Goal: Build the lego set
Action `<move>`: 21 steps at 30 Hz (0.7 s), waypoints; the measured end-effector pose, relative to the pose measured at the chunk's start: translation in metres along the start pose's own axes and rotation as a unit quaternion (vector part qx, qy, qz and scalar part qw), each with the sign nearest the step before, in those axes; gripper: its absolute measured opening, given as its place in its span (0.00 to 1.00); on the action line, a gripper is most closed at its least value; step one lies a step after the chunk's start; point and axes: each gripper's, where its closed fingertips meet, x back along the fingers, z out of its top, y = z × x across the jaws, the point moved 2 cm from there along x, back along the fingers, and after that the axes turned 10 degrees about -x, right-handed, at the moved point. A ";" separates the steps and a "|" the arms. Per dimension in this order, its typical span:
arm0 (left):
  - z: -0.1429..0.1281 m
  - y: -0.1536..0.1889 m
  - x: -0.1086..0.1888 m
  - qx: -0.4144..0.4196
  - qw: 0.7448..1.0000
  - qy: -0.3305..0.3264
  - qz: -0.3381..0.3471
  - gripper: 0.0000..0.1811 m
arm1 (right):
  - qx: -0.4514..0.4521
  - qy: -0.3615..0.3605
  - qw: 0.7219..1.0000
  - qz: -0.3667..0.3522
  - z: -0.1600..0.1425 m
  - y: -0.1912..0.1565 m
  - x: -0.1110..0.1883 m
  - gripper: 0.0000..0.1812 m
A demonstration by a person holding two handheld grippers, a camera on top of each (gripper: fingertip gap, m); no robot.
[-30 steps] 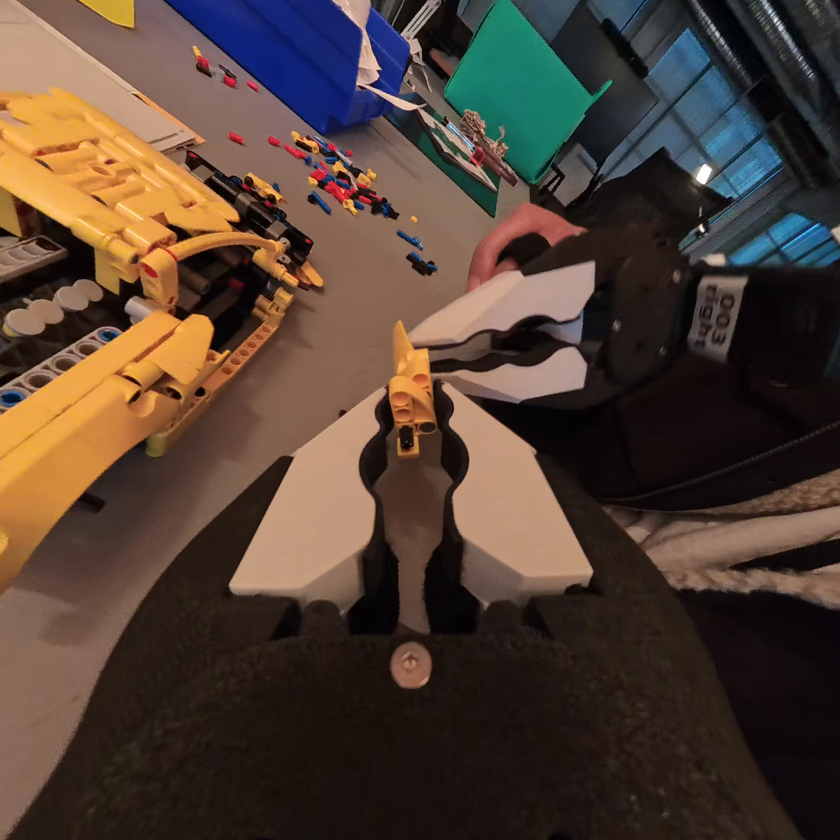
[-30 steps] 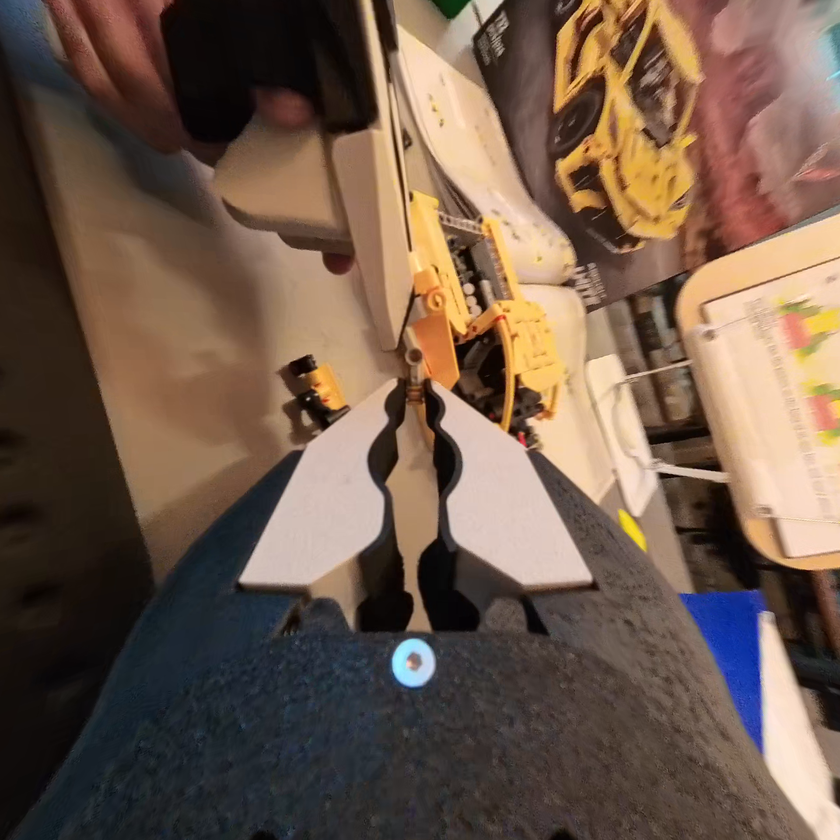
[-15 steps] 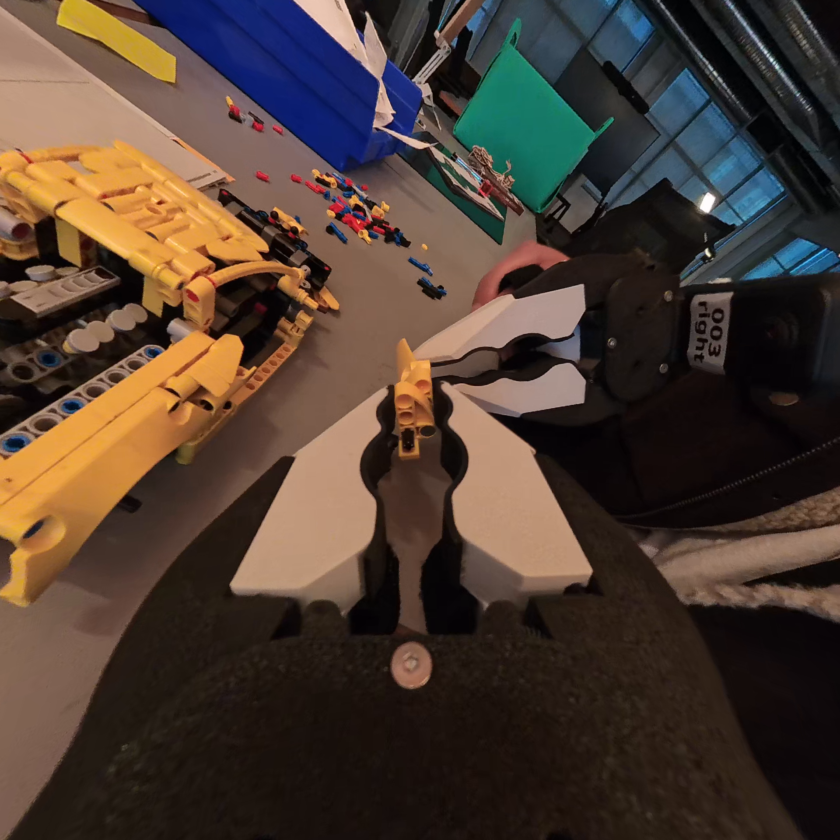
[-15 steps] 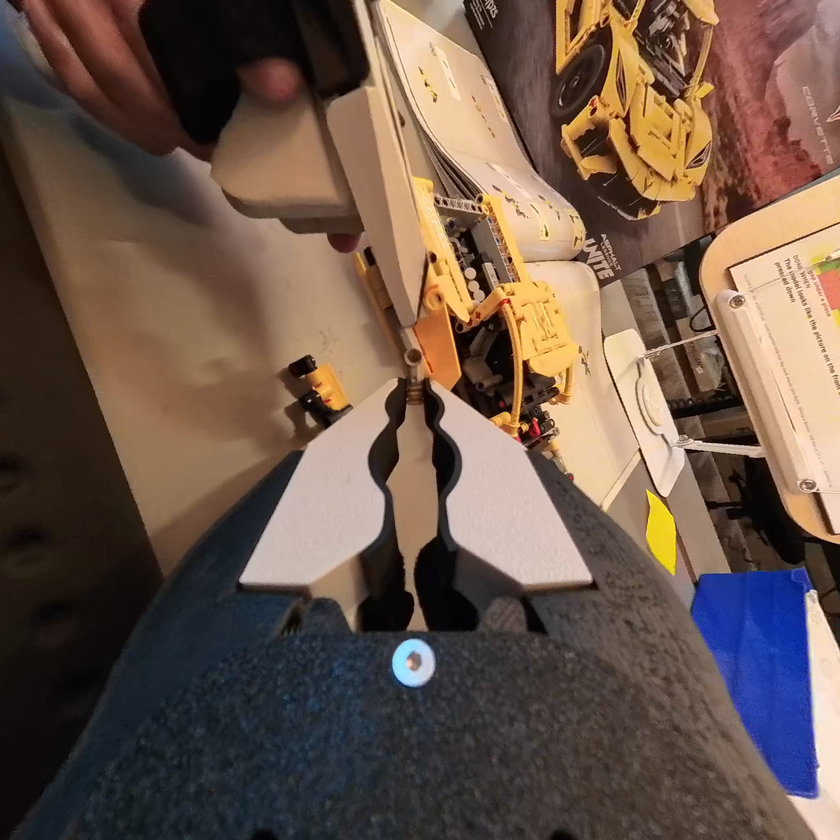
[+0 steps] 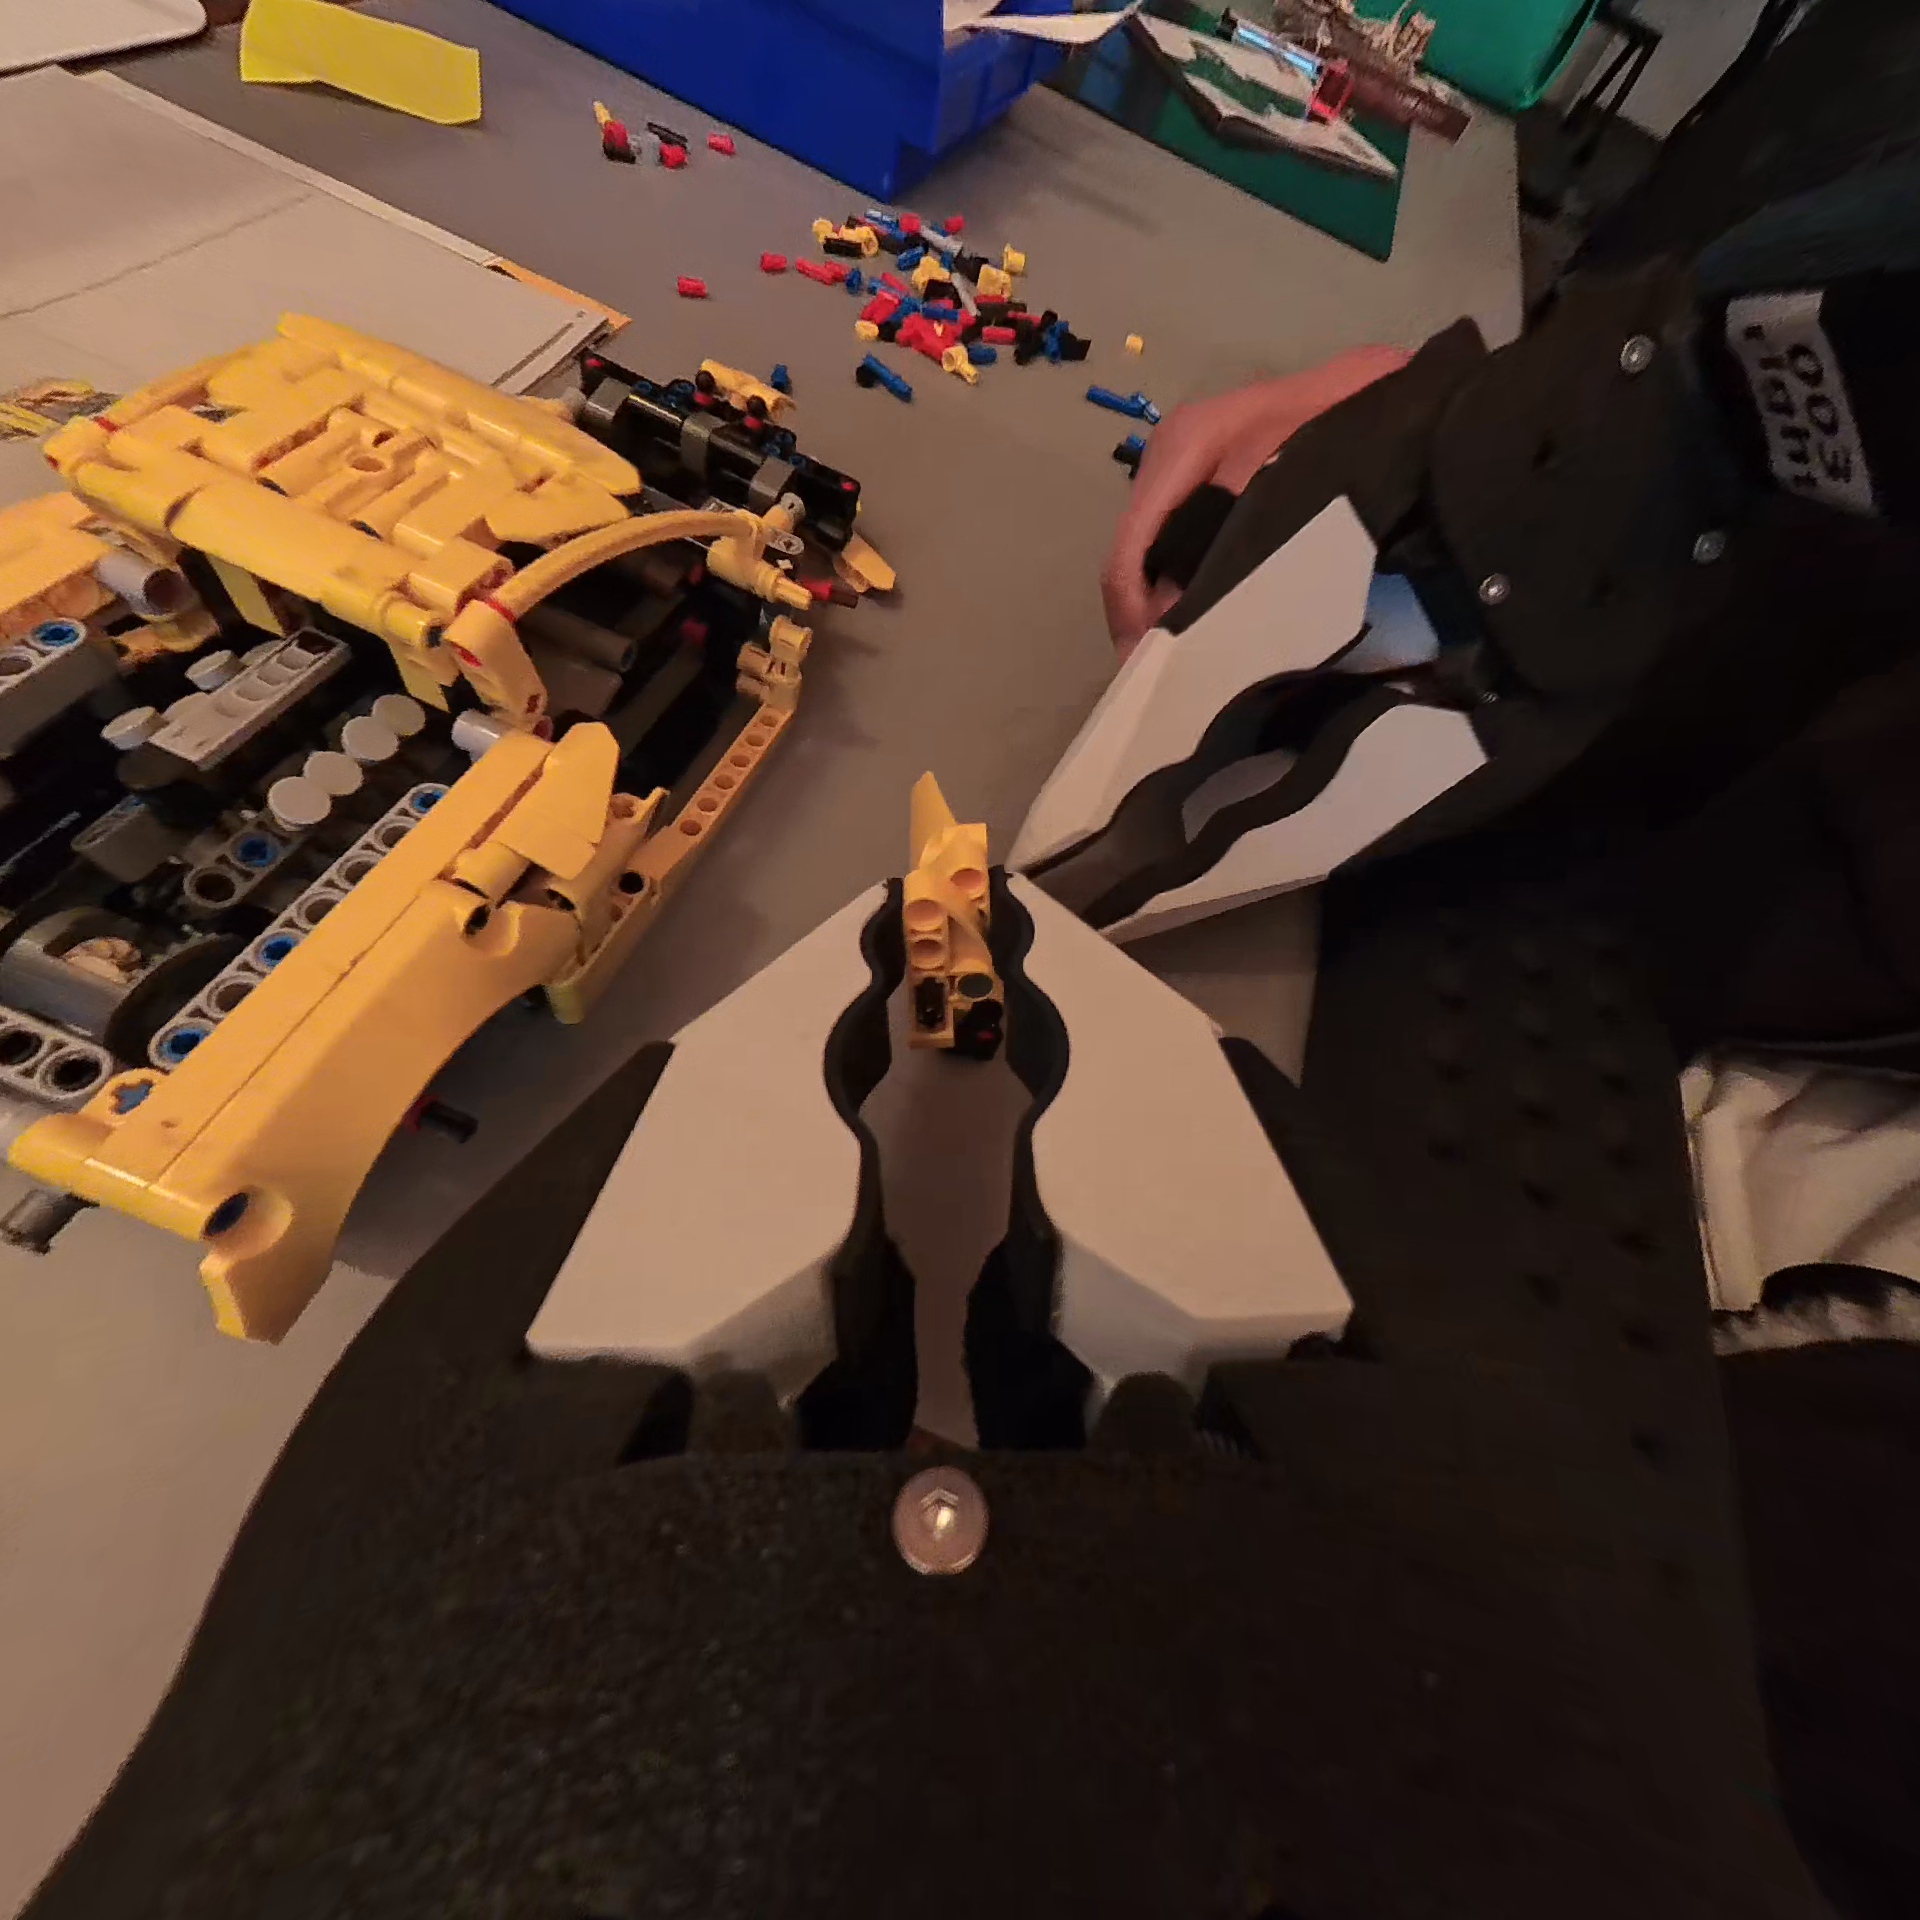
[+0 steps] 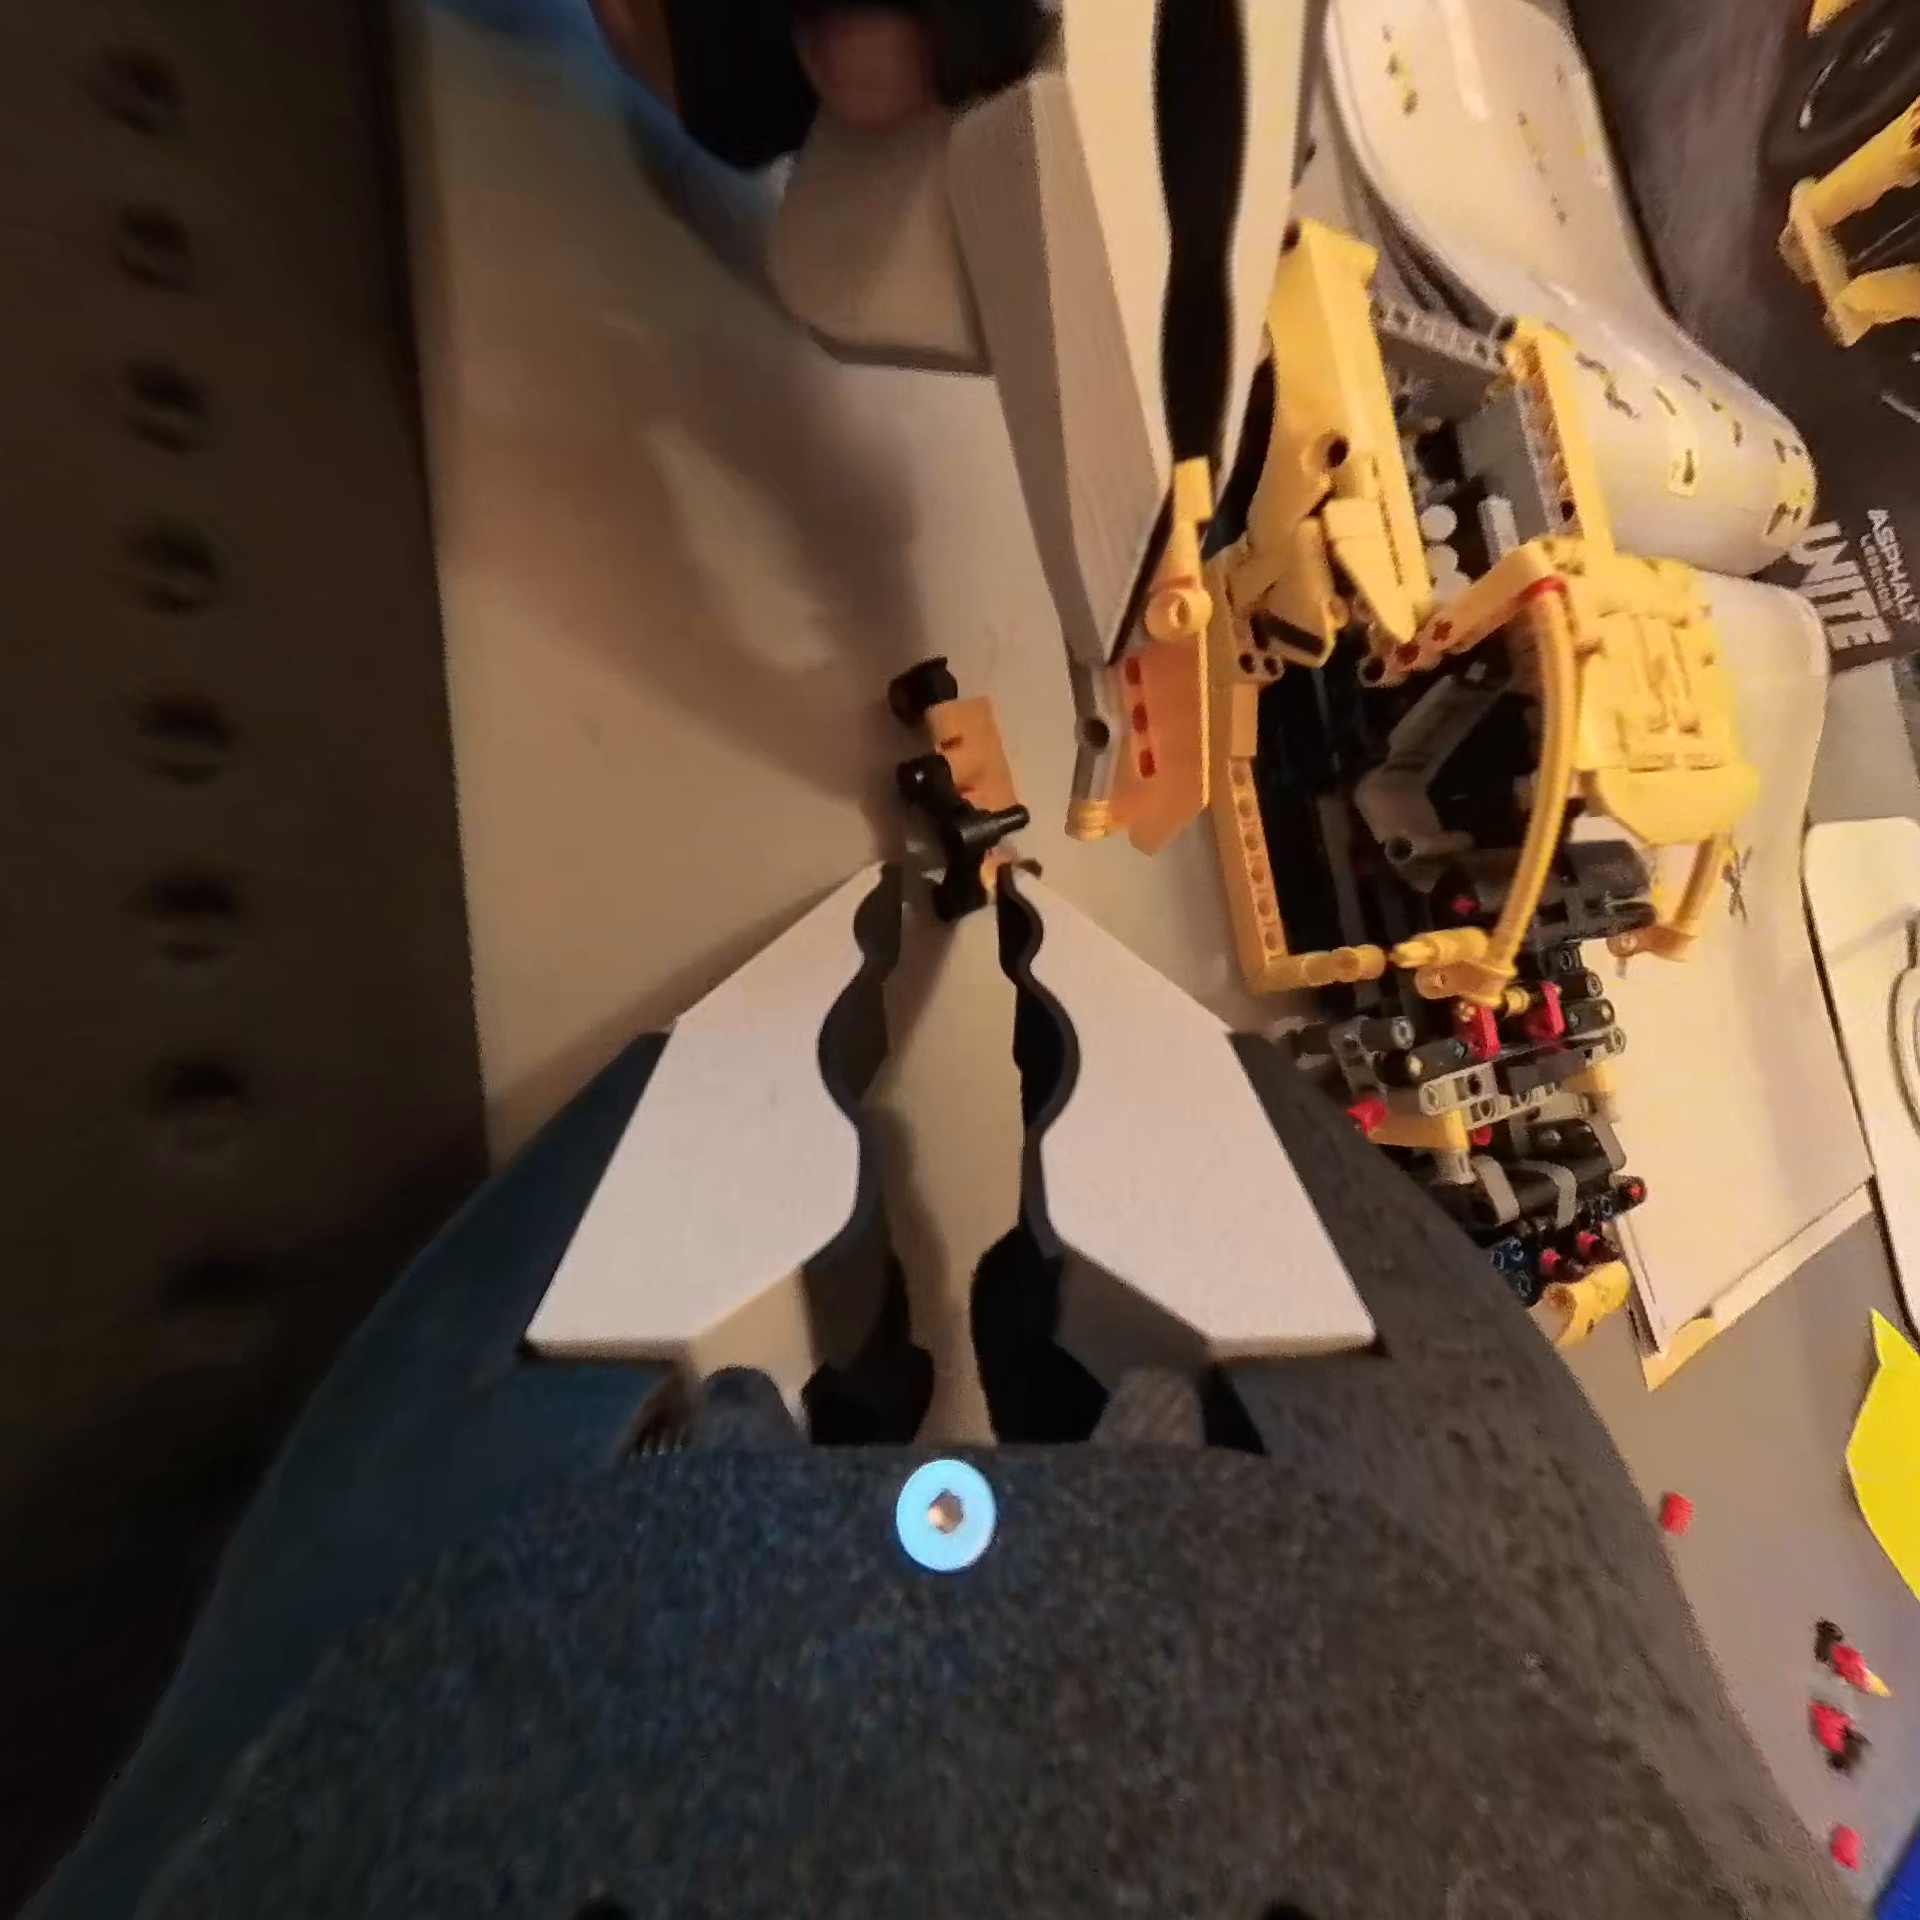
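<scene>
Presently catalogued on the grey table [image 5: 1039, 582]:

Left gripper [image 5: 943, 894]: jaws closed on a small yellow subassembly [image 5: 948, 940], gripped at the tips and held above the table, its pointed end directed away from the camera.

Right gripper [image 6: 948, 883]: fingers parted by a narrow gap. A small yellow-and-black piece [image 6: 956, 769] is seen lying on the table directly ahead of the tips; whether it is touched cannot be told. In the left wrist view this gripper [image 5: 1049, 883] is seen just beside the left one, with a hand [image 5: 1195, 488] on its grip.

Partly built yellow car [image 5: 343, 707]: set on the table to the left of both grippers, resting partly on an open instruction booklet [image 5: 260, 270]. Yellow body panels, a curved yellow hose, grey perforated beams and black inner parts are exposed.

Loose pieces [image 5: 935, 301]: red, blue, yellow and black, scattered beyond the car.

Blue bin [image 5: 831, 73]: placed at the far edge, beside a yellow paper scrap [image 5: 358, 68].

Box picturing a yellow car [image 6: 1766, 156]: noted in the right wrist view, behind the booklet.
</scene>
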 end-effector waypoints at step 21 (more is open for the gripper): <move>0.000 0.009 -0.001 -0.009 0.999 0.007 -0.031 0.08 | -0.100 0.045 0.990 0.086 0.020 0.003 0.012 0.03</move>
